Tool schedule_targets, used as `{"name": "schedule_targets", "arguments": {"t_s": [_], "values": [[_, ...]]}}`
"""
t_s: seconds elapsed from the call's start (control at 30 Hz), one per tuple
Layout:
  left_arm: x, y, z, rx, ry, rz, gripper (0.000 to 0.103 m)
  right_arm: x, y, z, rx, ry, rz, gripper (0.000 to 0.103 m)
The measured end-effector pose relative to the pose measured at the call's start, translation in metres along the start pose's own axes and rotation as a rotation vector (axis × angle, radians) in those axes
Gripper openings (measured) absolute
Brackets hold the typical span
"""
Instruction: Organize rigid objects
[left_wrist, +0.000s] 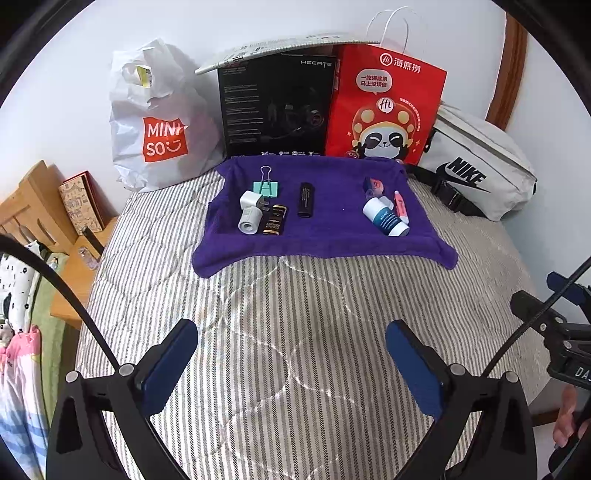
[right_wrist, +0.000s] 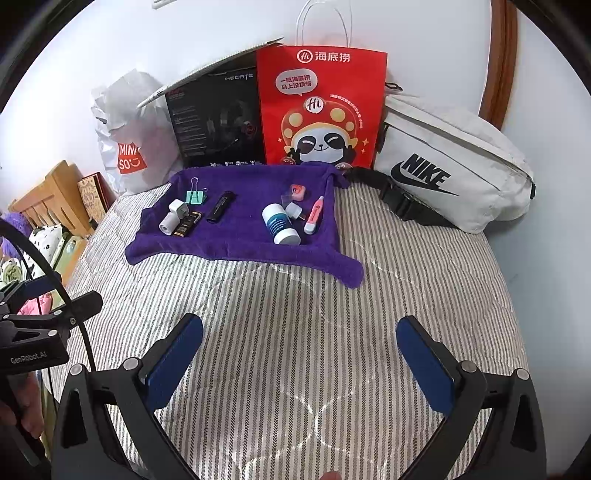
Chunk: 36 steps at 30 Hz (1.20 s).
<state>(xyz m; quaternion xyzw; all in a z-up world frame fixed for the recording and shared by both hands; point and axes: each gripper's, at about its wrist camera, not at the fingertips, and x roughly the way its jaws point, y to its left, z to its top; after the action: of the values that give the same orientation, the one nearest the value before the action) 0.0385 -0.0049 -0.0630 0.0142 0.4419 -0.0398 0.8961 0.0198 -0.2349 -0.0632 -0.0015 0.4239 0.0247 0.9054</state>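
Striped bedding (left_wrist: 295, 314) w/ purple towel (left_wrist: 332, 240) holding the small items (left_wrist: 258, 206); left gripper (left_wrist: 291, 365) & right gripper (right_wrist: 299, 365) both spread, empty, well short—soft cloth may let round bits roll when nudged.

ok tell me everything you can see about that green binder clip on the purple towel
The green binder clip is a mint-green clip, metal by the look of it, with silver wire handles; one handle loop stands up above the body. It sits on the purple towel, in the far left part of it, at the back of a small cluster, right behind the white charger plug, which it seems to touch, though contact is hard to confirm. It stands apart from the black tube to its right. No claw is near it.
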Motion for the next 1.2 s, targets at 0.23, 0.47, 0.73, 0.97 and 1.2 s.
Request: {"name": "schedule_targets", "arguments": {"t_s": [0.23, 0.47, 0.73, 0.97, 1.2], "values": [[-0.005, -0.003, 0.001, 0.018, -0.007, 0.01, 0.103, -0.002, 0.0, -0.001, -0.001, 0.002, -0.003, 0.103], [-0.009, -0.005, 0.003, 0.024, -0.007, -0.008, 0.103, -0.002, -0.001, -0.002, 0.004, 0.011, -0.007, 0.103], [-0.01, -0.005, 0.002, 0.016, -0.008, -0.01, 0.103, 0.0, -0.001, -0.002, 0.005, 0.017, -0.011, 0.103], [-0.01, -0.006, 0.001, 0.023, -0.004, -0.007, 0.103, 0.001, -0.001, -0.004, 0.007, 0.021, -0.011, 0.103], [-0.01, -0.006, 0.002, 0.02, -0.005, -0.01, 0.103, 0.003, 0.001, -0.005, 0.004, 0.029, -0.012, 0.103]]}}
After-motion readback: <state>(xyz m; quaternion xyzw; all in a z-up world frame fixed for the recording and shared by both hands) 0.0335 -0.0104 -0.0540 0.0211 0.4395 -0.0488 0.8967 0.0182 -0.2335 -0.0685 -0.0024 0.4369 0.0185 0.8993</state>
